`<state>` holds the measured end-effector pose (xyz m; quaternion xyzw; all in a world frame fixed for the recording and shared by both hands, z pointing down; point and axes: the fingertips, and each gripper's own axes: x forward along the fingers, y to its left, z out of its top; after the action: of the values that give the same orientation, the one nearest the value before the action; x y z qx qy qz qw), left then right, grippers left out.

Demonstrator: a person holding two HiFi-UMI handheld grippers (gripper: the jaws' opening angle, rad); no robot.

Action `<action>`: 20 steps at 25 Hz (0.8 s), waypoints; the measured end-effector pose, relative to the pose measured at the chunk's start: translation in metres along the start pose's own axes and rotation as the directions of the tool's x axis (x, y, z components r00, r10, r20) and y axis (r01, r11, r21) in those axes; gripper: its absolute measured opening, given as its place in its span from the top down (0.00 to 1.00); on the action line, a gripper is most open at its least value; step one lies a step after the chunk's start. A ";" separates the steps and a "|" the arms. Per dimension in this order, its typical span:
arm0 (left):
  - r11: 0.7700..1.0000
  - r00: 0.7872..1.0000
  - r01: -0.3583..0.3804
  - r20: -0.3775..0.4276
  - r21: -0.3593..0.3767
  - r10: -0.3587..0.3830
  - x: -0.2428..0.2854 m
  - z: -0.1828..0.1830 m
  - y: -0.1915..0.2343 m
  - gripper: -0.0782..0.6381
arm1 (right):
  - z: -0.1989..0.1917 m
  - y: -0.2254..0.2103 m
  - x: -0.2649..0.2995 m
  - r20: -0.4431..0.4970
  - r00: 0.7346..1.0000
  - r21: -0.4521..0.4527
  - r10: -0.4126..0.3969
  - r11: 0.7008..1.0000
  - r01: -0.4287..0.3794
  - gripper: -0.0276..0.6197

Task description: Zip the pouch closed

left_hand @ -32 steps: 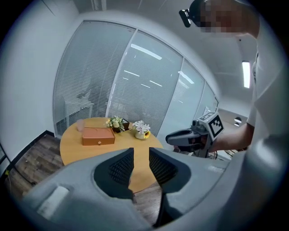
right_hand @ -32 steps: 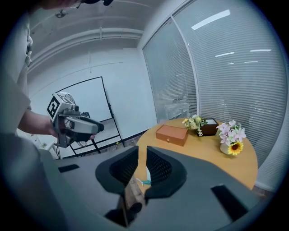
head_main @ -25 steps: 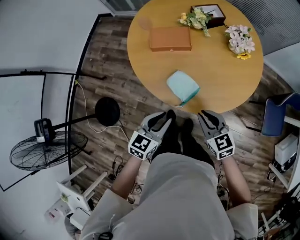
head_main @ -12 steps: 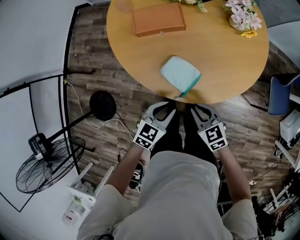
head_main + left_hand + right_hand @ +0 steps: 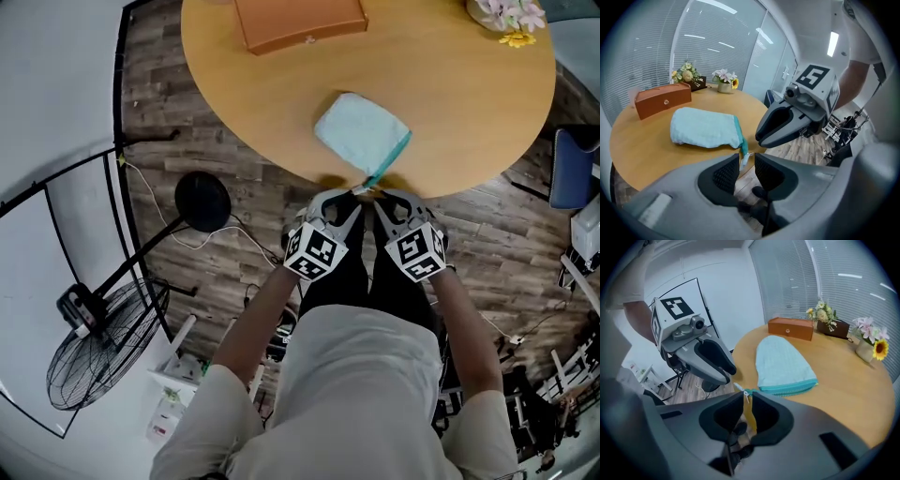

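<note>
Left tongs [image 5: 746,161] — jaws apart, zipper tab [image 5: 744,159] at tips, not clamped. Right tongs [image 5: 745,398] — jaws apart, likewise empty. Light-blue pouch [image 5: 361,134] flat at near edge of tabletop [image 5: 469,103].

Lighting is bright and even; ceiling strips [image 5: 833,43] reflect as streaks on the glass wall [image 5: 708,56]. Both gripper views bend and darken at the edges; the foreground is soft.

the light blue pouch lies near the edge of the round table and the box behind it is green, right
No, the box is orange-brown, not green; the head view shows it. The light blue pouch does lie near the edge of the round table, with that box behind it.
</note>
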<state>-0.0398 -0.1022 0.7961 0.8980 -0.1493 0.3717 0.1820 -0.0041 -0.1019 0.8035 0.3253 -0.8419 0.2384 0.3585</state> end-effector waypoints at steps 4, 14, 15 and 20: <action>0.999 0.999 0.026 -0.035 0.039 -0.024 0.016 -0.014 -0.001 0.75 | -0.013 0.002 0.019 -0.045 0.999 -0.040 0.006 0.999 -0.008 0.86; 0.994 0.996 0.066 -0.063 0.090 -0.060 0.038 -0.022 0.005 0.79 | -0.020 0.000 0.040 -0.080 0.997 -0.124 -0.007 0.992 -0.003 0.88; 0.993 0.996 0.069 -0.065 0.096 -0.063 0.039 -0.023 0.005 0.80 | -0.020 0.000 0.040 -0.078 0.997 -0.130 -0.012 0.992 0.001 0.91; 0.991 0.995 0.082 -0.067 0.106 -0.076 0.043 -0.022 0.007 0.85 | -0.020 0.001 0.042 -0.097 0.995 -0.175 -0.009 0.985 -0.008 0.95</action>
<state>-0.0277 -0.1046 0.8432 0.8997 -0.0875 0.3997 0.1521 -0.0177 -0.1048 0.8473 0.2806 -0.8412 0.1789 0.4263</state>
